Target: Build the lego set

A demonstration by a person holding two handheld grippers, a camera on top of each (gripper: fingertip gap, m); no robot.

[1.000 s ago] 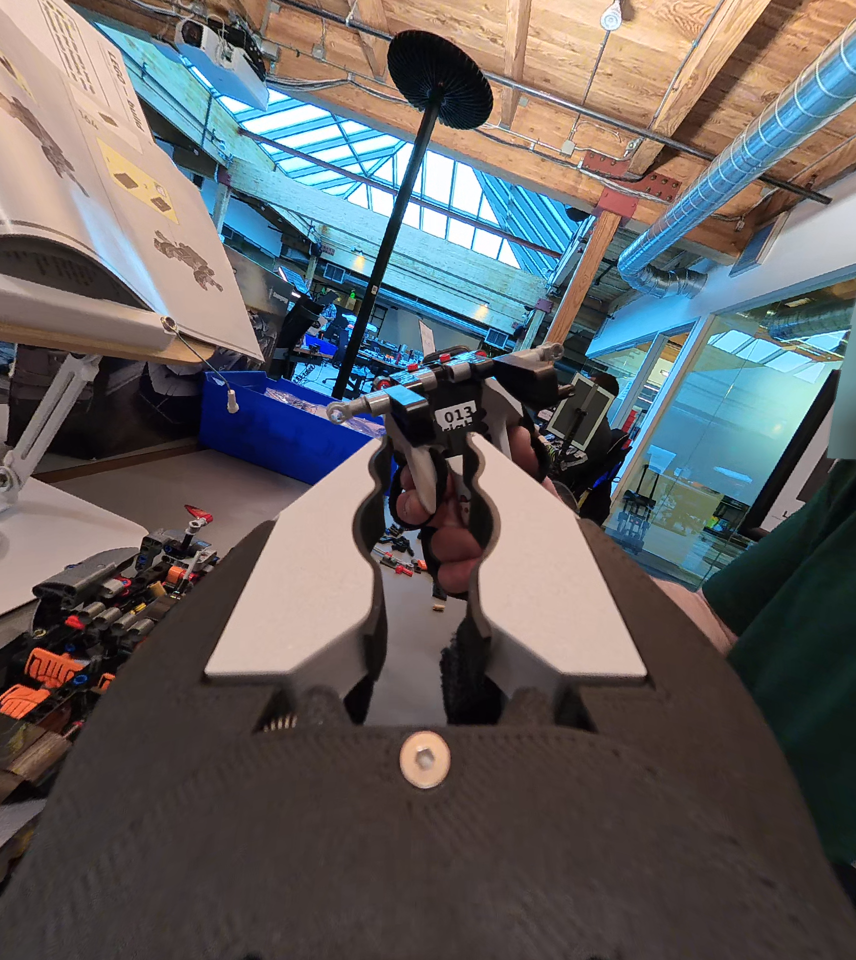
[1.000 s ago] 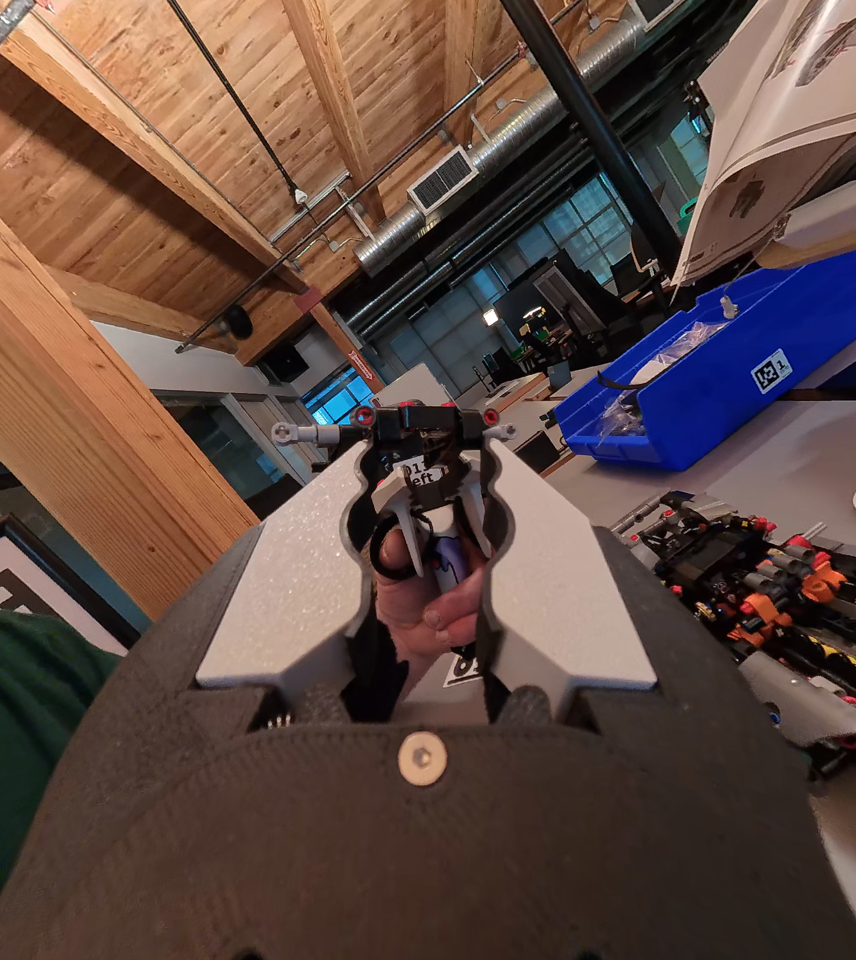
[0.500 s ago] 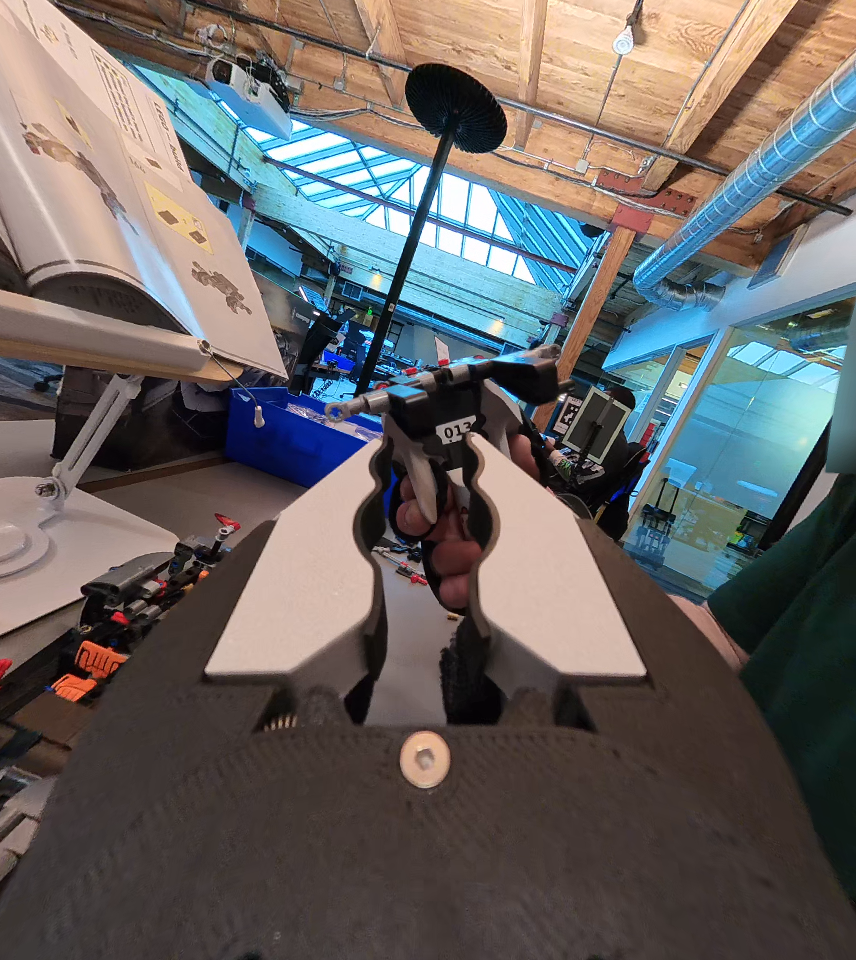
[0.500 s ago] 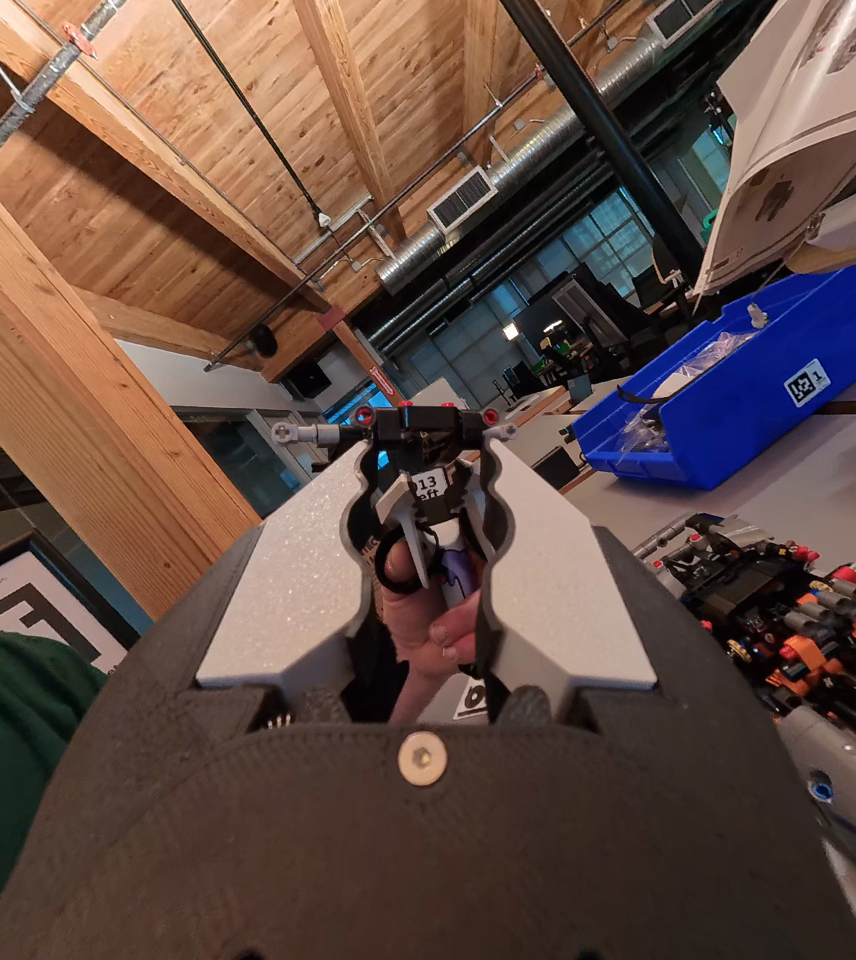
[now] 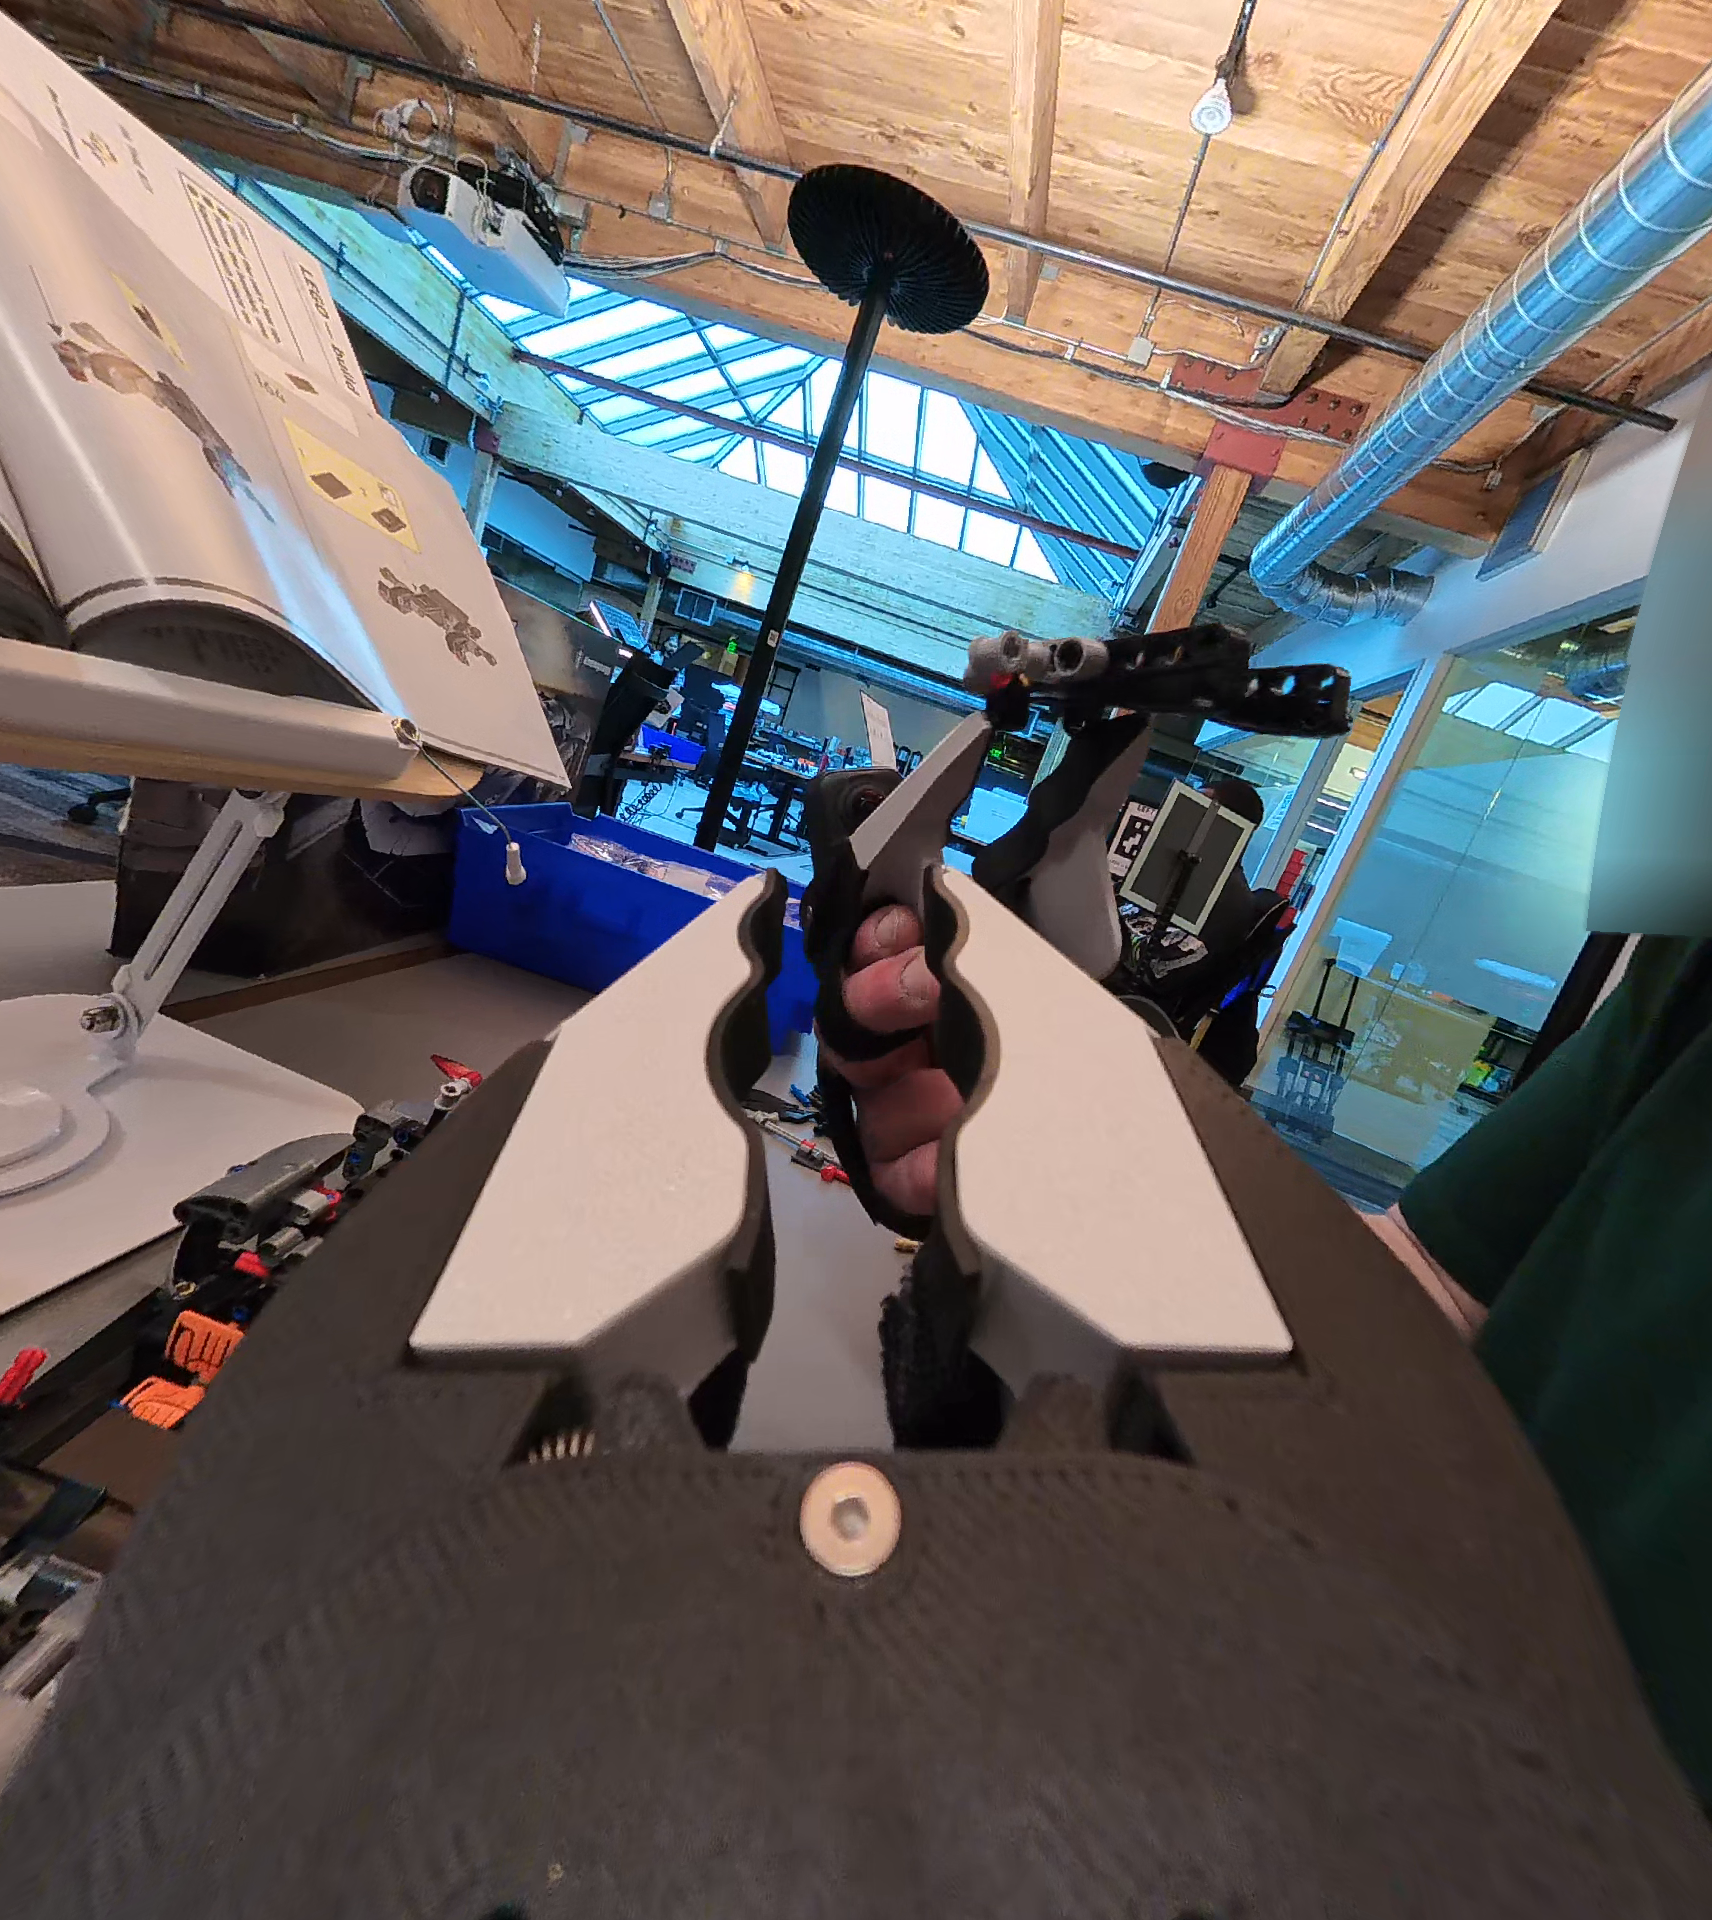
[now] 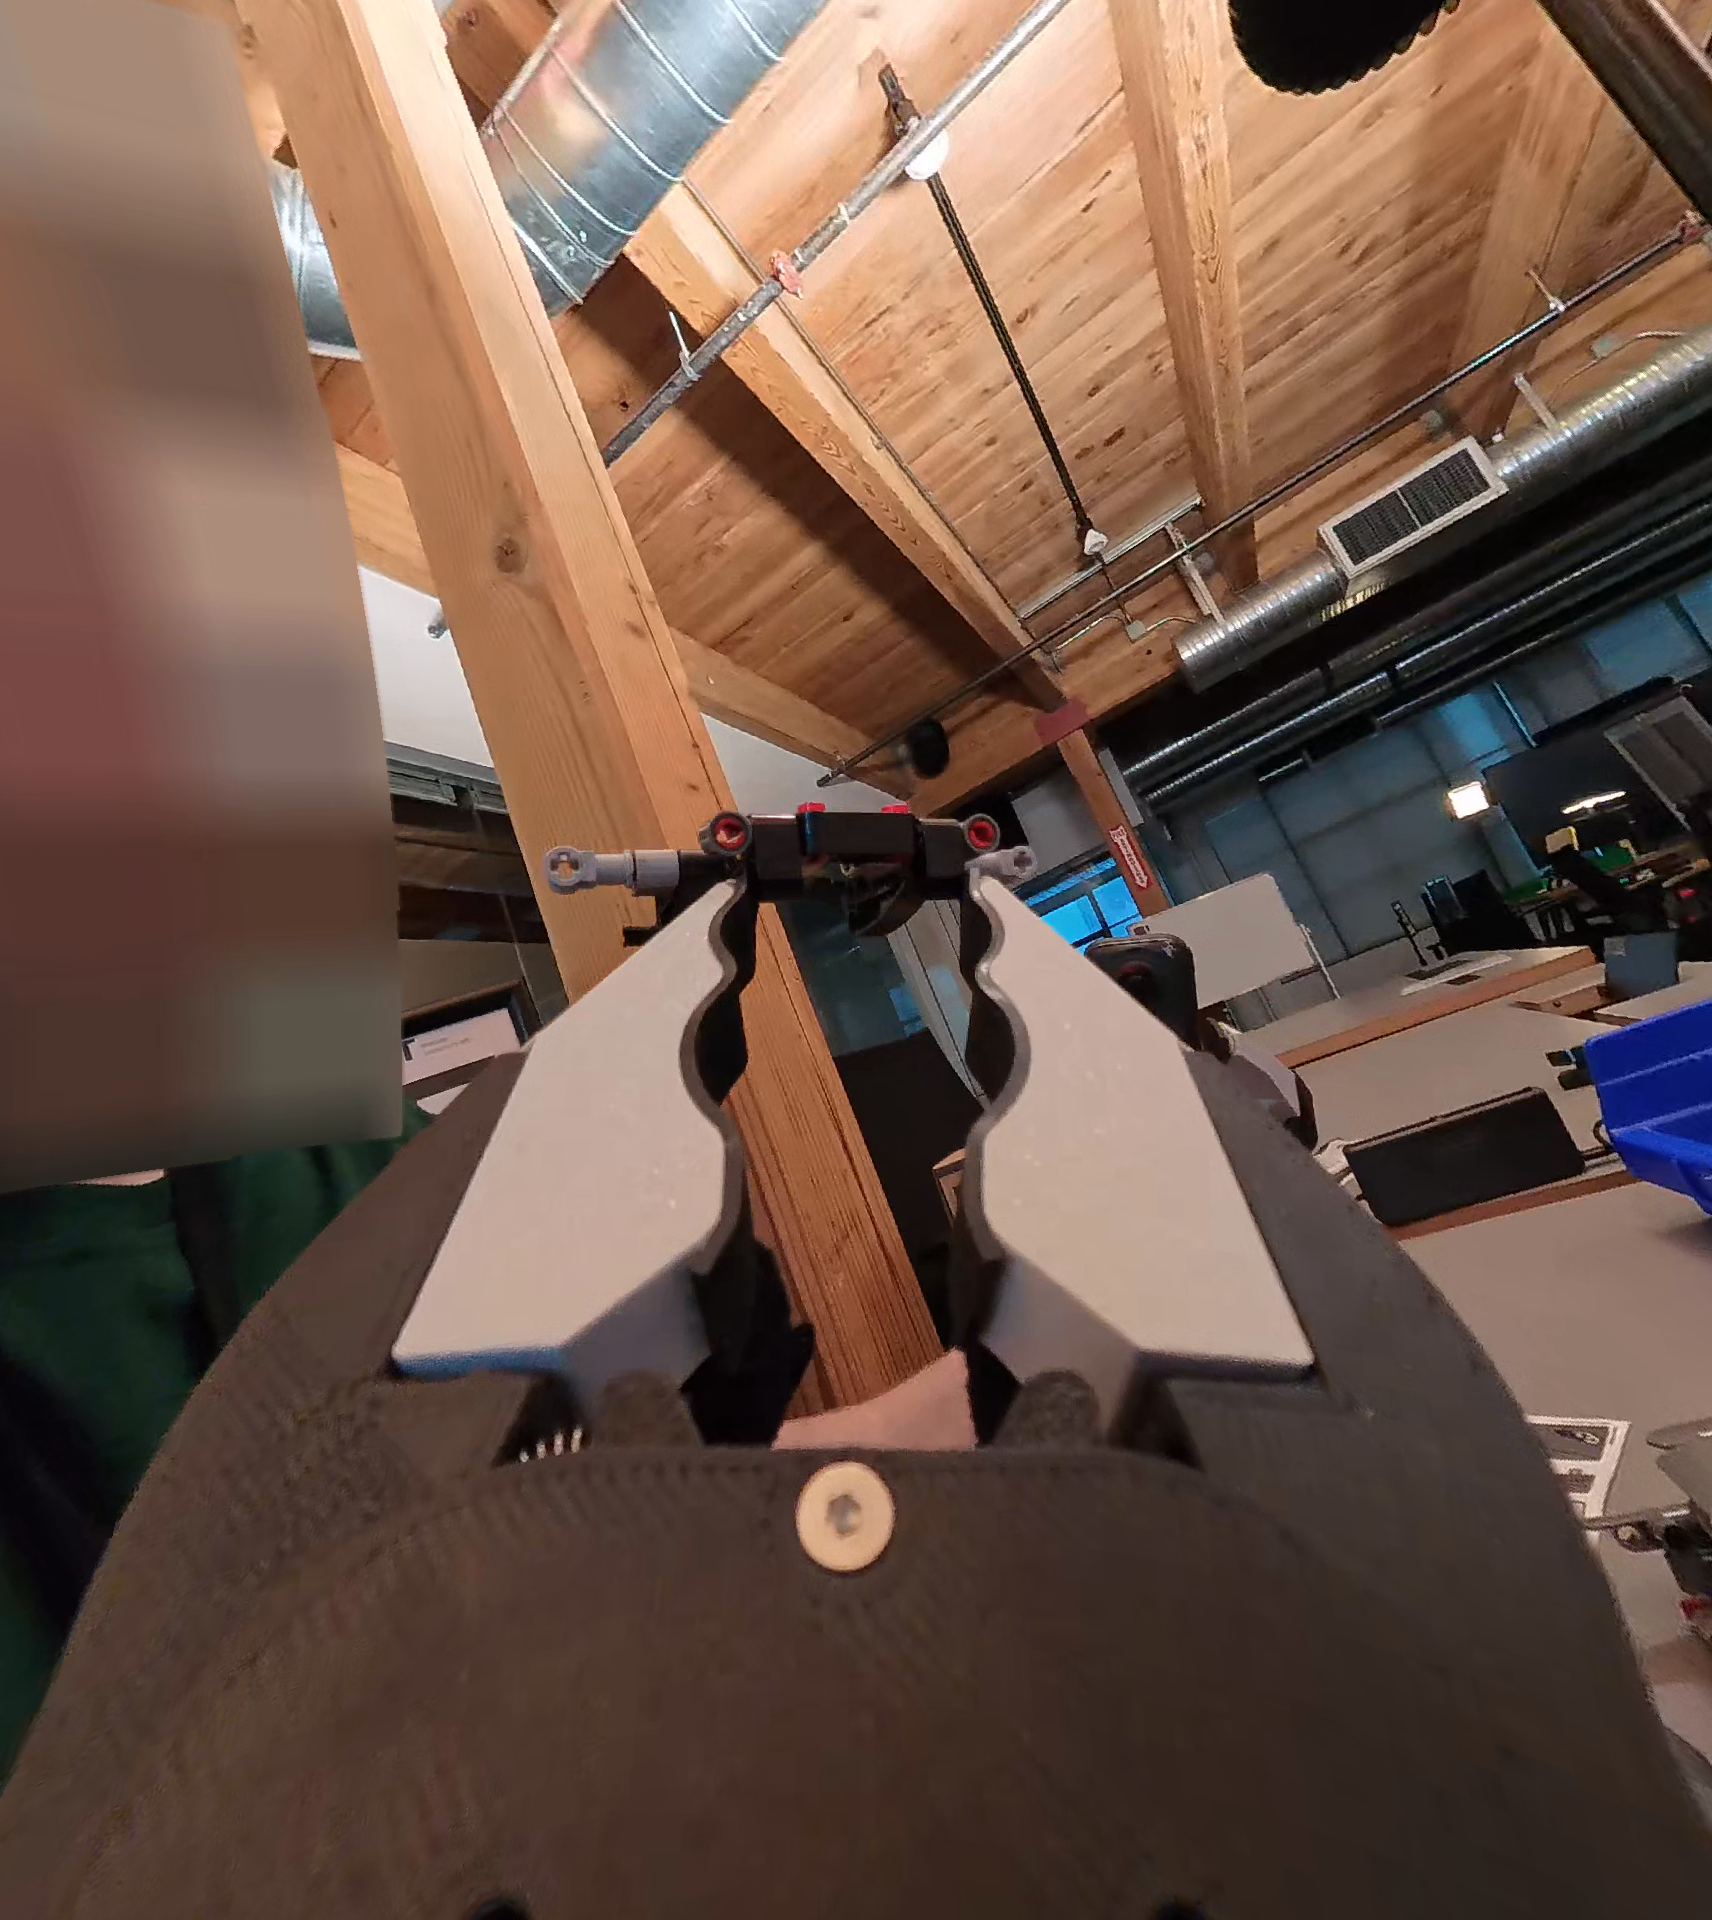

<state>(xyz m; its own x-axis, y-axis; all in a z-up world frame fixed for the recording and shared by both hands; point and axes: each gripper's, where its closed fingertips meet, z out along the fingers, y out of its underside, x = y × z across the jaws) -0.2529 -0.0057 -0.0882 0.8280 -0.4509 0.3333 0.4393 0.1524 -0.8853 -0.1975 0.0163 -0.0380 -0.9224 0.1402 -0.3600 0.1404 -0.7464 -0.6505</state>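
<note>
While the right gripper (image 6: 857,894) pinches a small lego sub-assembly (image 6: 836,840) between its fingertips, held up in the air against the wooden ceiling, the left gripper (image 5: 852,883) has its fingers parted with nothing between them. The sub-assembly is one piece: a short black beam block with two red pin ends facing the camera, two small red studs on top, and a grey rod ending in a ball joint sticking out at each side, the left one longer. In the left wrist view the same sub-assembly (image 5: 1158,670) shows above the blue bin (image 5: 613,914), clamped in the right gripper's tips, with long black holed beams running off to the right and grey connectors at its near end. A hand (image 5: 893,1070) wraps that gripper's handle.

One blue bin sits on the grey surface (image 5: 364,1013), holding clear plastic bags. Left of the bin, one open instruction booklet (image 5: 208,416) rests on one white stand (image 5: 156,935). In front of the bin and lower left, one larger partly built lego model (image 5: 239,1247) lies on the surface: black and grey, with orange and red parts. A few loose small pieces (image 5: 800,1138) lie near the bin's front.
</note>
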